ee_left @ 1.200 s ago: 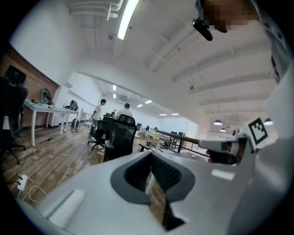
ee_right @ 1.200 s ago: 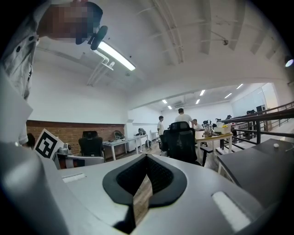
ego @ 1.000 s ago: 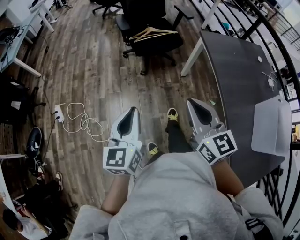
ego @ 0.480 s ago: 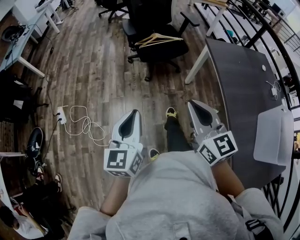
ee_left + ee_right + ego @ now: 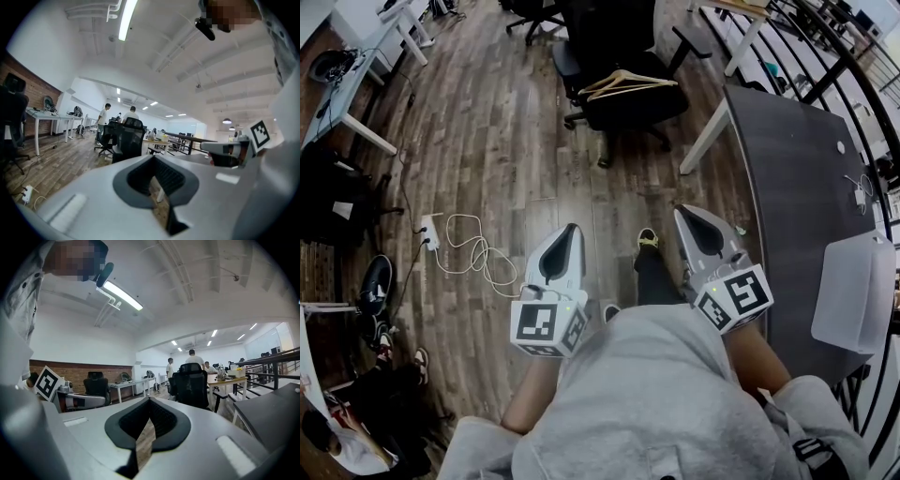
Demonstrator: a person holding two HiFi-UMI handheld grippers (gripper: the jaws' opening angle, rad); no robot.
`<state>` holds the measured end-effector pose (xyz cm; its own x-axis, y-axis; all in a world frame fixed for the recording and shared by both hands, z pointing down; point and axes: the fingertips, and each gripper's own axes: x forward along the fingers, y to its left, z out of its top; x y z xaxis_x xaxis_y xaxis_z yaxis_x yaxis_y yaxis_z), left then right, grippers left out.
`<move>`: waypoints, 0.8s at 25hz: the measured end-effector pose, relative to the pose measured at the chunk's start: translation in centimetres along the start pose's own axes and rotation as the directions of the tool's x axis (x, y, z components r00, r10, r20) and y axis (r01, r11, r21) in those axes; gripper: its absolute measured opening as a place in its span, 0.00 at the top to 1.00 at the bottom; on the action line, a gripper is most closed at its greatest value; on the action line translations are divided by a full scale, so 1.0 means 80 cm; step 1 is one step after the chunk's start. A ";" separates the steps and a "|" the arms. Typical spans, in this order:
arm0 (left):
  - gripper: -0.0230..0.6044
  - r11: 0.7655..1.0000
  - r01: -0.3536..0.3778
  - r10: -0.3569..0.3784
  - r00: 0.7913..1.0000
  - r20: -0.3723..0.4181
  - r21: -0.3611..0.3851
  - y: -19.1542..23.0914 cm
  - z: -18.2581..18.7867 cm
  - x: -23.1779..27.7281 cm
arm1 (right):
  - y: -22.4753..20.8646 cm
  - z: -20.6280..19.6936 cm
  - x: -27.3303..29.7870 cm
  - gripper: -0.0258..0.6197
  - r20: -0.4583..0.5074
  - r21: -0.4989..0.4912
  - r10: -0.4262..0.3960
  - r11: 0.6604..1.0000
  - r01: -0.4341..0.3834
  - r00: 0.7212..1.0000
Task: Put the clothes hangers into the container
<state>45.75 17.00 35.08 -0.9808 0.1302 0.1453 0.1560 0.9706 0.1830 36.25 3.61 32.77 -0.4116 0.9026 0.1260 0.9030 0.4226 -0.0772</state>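
The left tongs [image 5: 571, 230] and the right tongs [image 5: 682, 212] are both closed and empty, side by side over the wooden floor [image 5: 487, 169]. The clothes hangers [image 5: 626, 82] lie on a far chair [image 5: 658, 105]. The container [image 5: 858, 291] sits on the right counter [image 5: 787, 178].

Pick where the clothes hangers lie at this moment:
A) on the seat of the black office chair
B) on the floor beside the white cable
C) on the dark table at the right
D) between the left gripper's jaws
A: in the head view the wooden hangers rest across the seat of the black office chair, ahead of both grippers and clear of the table and the floor.
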 end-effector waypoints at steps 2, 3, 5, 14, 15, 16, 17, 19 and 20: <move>0.94 1.000 -0.004 0.004 1.000 -0.008 0.002 0.003 -0.001 0.017 | -0.013 -0.001 0.012 0.96 -0.002 0.008 0.002 1.000 -0.002 1.000; 0.94 1.000 -0.004 0.004 1.000 -0.012 0.001 0.004 0.000 0.025 | -0.020 -0.002 0.017 0.96 -0.002 0.012 0.002 1.000 -0.002 1.000; 0.94 1.000 0.005 -0.004 1.000 -0.020 0.001 0.002 0.000 0.041 | -0.036 -0.002 0.025 0.96 -0.004 0.022 -0.003 1.000 0.003 1.000; 0.94 0.999 0.037 -0.036 0.996 -0.077 0.007 -0.002 -0.016 0.110 | -0.098 -0.022 0.047 0.96 -0.036 0.081 -0.057 0.995 0.060 0.998; 0.94 0.999 0.042 -0.041 0.996 -0.083 0.008 -0.001 -0.016 0.118 | -0.103 -0.023 0.051 0.96 -0.041 0.084 -0.059 0.995 0.062 0.997; 0.94 0.999 0.045 -0.044 0.995 -0.088 0.009 -0.001 -0.017 0.125 | -0.108 -0.024 0.056 0.96 -0.045 0.086 -0.059 0.994 0.062 0.997; 0.94 0.999 0.046 -0.045 0.995 -0.091 0.008 0.000 -0.016 0.132 | -0.111 -0.024 0.060 0.96 -0.049 0.087 -0.057 0.994 0.061 0.997; 0.94 0.999 0.046 -0.045 0.995 -0.094 0.004 0.002 -0.014 0.143 | -0.118 -0.024 0.068 0.96 -0.058 0.086 -0.053 0.995 0.058 0.997; 0.94 0.999 0.044 -0.044 0.995 -0.094 0.002 0.003 -0.013 0.149 | -0.123 -0.024 0.072 0.96 -0.062 0.086 -0.052 0.995 0.058 0.997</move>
<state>34.20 18.56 37.86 -0.9713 0.0682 0.2281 0.1124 0.9759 0.1869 25.26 4.50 36.16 -0.4498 0.8725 0.1910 0.8638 0.4793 -0.1550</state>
